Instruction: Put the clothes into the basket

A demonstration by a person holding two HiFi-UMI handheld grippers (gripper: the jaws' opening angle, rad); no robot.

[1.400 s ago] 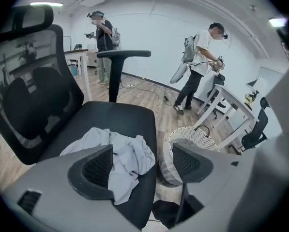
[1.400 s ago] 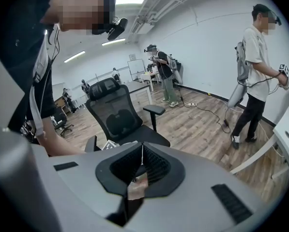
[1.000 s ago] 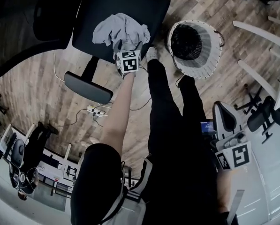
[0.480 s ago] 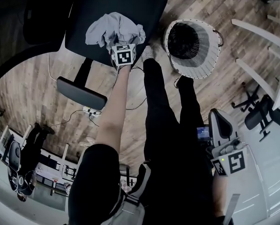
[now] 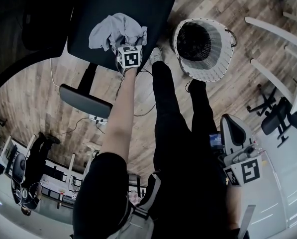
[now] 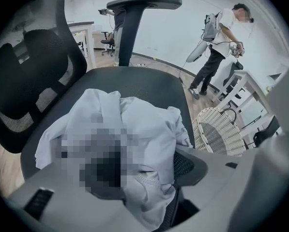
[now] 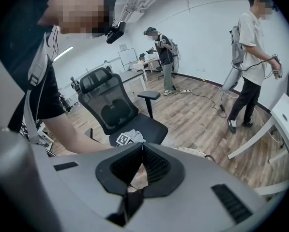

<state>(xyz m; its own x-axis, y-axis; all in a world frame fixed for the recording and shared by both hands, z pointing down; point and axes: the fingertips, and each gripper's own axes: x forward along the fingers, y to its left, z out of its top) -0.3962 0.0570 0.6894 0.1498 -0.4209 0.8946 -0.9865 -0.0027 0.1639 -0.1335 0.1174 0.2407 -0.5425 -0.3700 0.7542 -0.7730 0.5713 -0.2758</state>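
Note:
A crumpled pale grey garment (image 5: 116,30) lies on the black seat of an office chair (image 5: 138,6). My left gripper (image 5: 128,49) points steeply down into the garment's near edge. In the left gripper view the garment (image 6: 129,129) fills the space between the jaws of the left gripper (image 6: 144,173), which are closing around a fold; the pads still stand wide apart. The white wicker basket (image 5: 203,46) stands on the floor right of the chair, also in the left gripper view (image 6: 219,137). My right gripper (image 5: 243,171) hangs low at my right side, and the right gripper view shows the right gripper (image 7: 142,149) shut and empty.
The chair's armrest (image 5: 86,99) and backrest (image 6: 33,81) flank the seat. Cables and a power strip (image 5: 101,118) lie on the wooden floor. White desk frames (image 5: 277,59) stand at the right. Other people (image 6: 219,47) stand further off in the room.
My left gripper has come down closer onto the garment's near edge. The right gripper has stayed at my side.

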